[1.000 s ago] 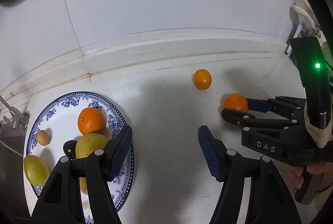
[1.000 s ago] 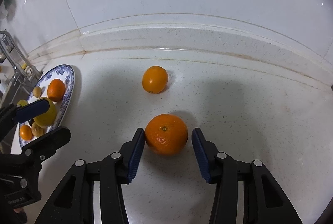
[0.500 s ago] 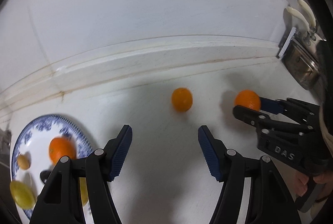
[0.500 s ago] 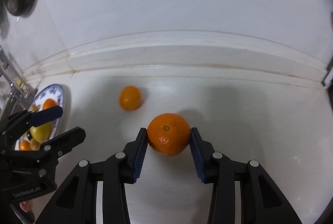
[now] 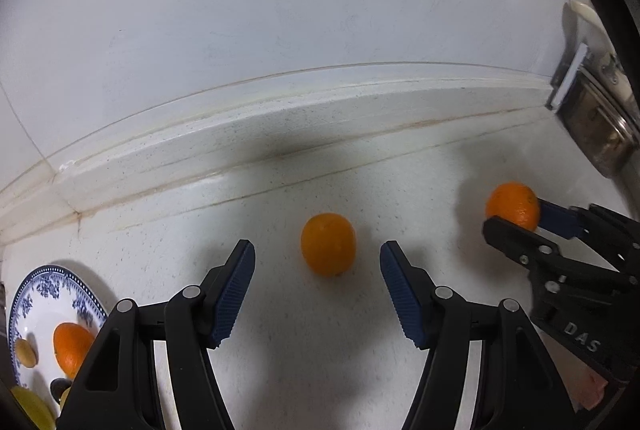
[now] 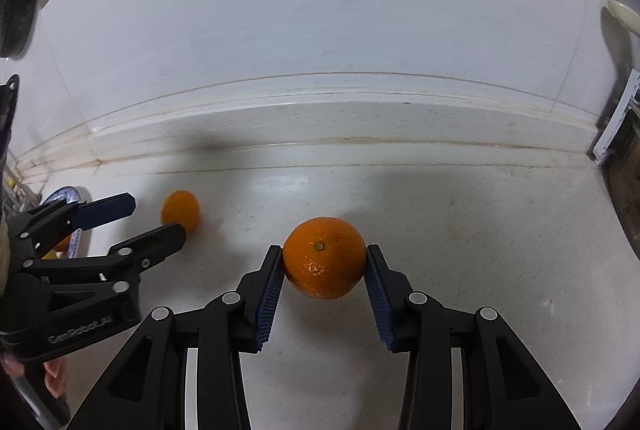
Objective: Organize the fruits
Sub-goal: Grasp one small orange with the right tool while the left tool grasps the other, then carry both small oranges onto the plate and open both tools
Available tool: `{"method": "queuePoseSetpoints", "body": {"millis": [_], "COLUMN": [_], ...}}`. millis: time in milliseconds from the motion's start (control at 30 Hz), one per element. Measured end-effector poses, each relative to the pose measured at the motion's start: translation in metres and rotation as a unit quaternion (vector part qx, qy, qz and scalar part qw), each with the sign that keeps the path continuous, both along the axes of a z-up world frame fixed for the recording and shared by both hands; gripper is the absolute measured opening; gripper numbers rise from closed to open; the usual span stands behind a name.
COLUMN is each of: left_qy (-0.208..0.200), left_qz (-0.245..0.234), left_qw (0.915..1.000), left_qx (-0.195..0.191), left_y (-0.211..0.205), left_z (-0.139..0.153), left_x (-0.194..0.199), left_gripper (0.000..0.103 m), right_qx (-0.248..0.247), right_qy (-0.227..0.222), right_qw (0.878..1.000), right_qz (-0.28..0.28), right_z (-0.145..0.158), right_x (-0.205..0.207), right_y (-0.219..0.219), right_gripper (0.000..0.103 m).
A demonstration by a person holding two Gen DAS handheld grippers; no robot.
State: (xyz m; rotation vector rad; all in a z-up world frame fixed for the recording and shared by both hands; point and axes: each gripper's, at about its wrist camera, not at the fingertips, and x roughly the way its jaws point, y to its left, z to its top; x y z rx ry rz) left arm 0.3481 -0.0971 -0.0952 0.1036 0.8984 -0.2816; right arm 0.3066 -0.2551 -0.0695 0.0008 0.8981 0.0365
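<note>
The right gripper (image 6: 324, 266) is clamped on a large orange (image 6: 324, 257): both blue ribbed pads press its flanks, and the fruit's stem dimple faces the camera. The rind is deep orange and pebbled, with a pale scuffed patch low on the front. Its underside sits at or just above the white speckled countertop (image 6: 460, 230) — contact cannot be told.

The left gripper (image 5: 318, 276) stands with its jaws apart, holding nothing. A smaller orange (image 5: 328, 244) rests on the countertop just ahead of the gap between the blue pads, touching neither. This fruit is smooth, slightly oval and lighter in tone than the clamped one.

Relative to the smaller orange:
- The clamped large orange lies to the right in the left wrist view, partly hidden by the right gripper's black finger.
- A blue-and-white patterned plate (image 5: 28, 302) lies well to the left, at the frame's lower edge.
- The raised backsplash ledge (image 5: 280, 126) runs behind it.

Only the left wrist view shows the plate's contents: an orange (image 5: 70, 348), a small tan fruit (image 5: 26, 354), a dark fruit (image 5: 60, 386) and a yellow-green fruit (image 5: 32, 408). Only the right wrist view shows the pad contact on the large orange and a person's fingers (image 6: 52, 378) under the left gripper's body — the plate there is a sliver behind the left gripper.
</note>
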Motion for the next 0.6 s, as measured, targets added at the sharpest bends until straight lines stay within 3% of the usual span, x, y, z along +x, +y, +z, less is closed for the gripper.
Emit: {"method": "queuePoseSetpoints", "body": {"millis": [67,267,333,600], "left_qy": [0.001,0.016,0.014,0.000], "left_qz": [0.004,0.004,0.003,-0.009], "left_qw": [1.0000,0.9998,0.9998,0.9999], "left_qx": [-0.001,-0.011,-0.011,-0.006], "left_y": [0.004,0.000,-0.003,-0.001], "left_z": [-0.001,-0.008,-0.008,0.003], "left_x": [0.001,0.008,0.008,-0.010], "left_gripper": [0.048,0.042,0.030,0.030], "right_qx": [0.006,0.006,0.007,0.015], "right_qy": [0.002,0.004,0.004,0.003], "right_qw": [1.000,1.000,1.000,1.000], "right_qz": [-0.002,0.002,0.002,0.004], "right_z": [-0.001,-0.004,-0.005,-0.005], "right_x": [0.004,0.008,0.010,0.001], "right_y": [-0.002,0.000,0.001,0.004], "right_gripper": [0.042,0.042,0.042,0.042]}}
